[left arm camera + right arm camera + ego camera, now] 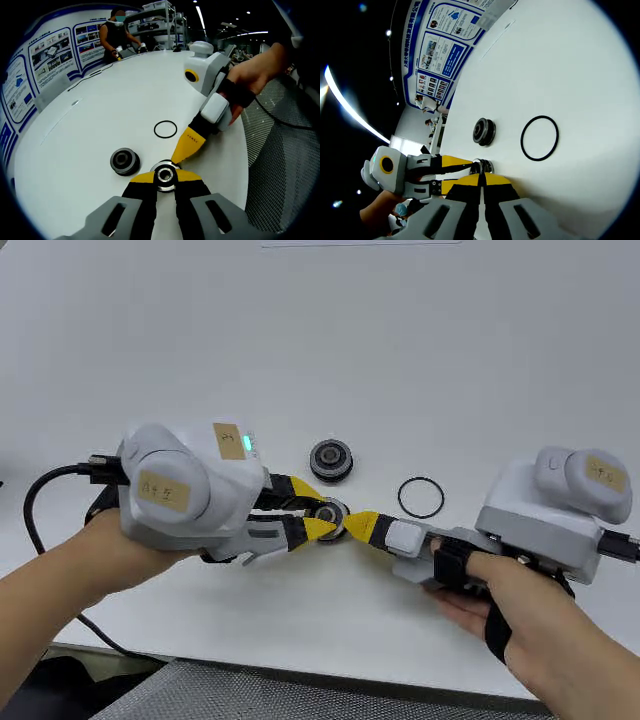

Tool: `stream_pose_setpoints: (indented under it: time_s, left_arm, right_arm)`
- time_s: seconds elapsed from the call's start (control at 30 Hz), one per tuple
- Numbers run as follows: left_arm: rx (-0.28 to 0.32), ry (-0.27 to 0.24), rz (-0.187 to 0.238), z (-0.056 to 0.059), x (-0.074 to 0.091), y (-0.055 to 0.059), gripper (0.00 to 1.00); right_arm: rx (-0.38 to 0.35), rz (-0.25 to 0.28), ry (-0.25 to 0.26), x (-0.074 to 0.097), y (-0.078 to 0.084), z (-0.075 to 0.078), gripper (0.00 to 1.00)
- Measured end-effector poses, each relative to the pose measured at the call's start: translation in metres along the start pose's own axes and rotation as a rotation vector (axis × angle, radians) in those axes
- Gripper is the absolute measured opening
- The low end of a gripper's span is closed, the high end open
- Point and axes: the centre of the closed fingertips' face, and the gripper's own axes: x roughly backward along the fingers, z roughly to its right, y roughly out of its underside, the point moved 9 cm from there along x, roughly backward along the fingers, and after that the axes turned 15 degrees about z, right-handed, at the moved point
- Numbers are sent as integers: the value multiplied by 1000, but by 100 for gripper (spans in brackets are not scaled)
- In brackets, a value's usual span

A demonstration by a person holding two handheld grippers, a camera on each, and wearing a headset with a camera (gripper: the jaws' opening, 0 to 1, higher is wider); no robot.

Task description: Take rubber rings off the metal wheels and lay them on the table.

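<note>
1. The left claw is clamped on a small metal wheel. Its two yellow tips grip the wheel from opposite sides and hold it just clear of the white worktop. In the left gripper view the wheel sits squarely between the tips.
2. This wheel looks hard, smooth and heavy for its size. It will likely slip or spin in the tips unless the squeeze stays firm across its flat faces.
3. A second wheel lies on the worktop just beyond the left claw's tips, apart from them. A dark band, probably its rubber ring, is still around it.
4. The right claw meets the held wheel from the opposite side. Its jaws are pressed together, with the tips at the wheel's edge. I cannot tell whether a bit of rubber is pinched between them.
5. The ring on the held wheel is probably thin, light and stretchy. The best hold is likely a nip at the outer rim, then a peel sideways over the lip. A hard pull could snap it back or tear it.
6. A loose rubber ring lies flat on the worktop. It is near the right claw, on its far side, and touches nothing.
</note>
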Motion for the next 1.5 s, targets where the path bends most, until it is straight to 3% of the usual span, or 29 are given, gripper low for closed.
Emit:
stream_pose_setpoints:
  time_s: [0.33, 0.4, 0.5, 0.8, 1.5]
  left_arm:
    - [0, -1, -2, 0, 0, -1, 12]
    - [-2, 2, -5, 0, 0, -1, 12]
    - [-4, 3, -9, 0, 0, -1, 12]
    - [-6, 4, -11, 0, 0, -1, 12]
    - [-4, 3, -11, -1, -1, 1, 12]
  right_arm:
    - [-1, -8, 13, 0, -1, -2, 2]
    - [50, -3, 35, 1, -1, -3, 2]
    - [24, 9, 37, 1, 0, -4, 1]
    - [75, -2, 27, 2, -1, -10, 0]
    - [96, -9, -20, -3, 0, -13, 0]
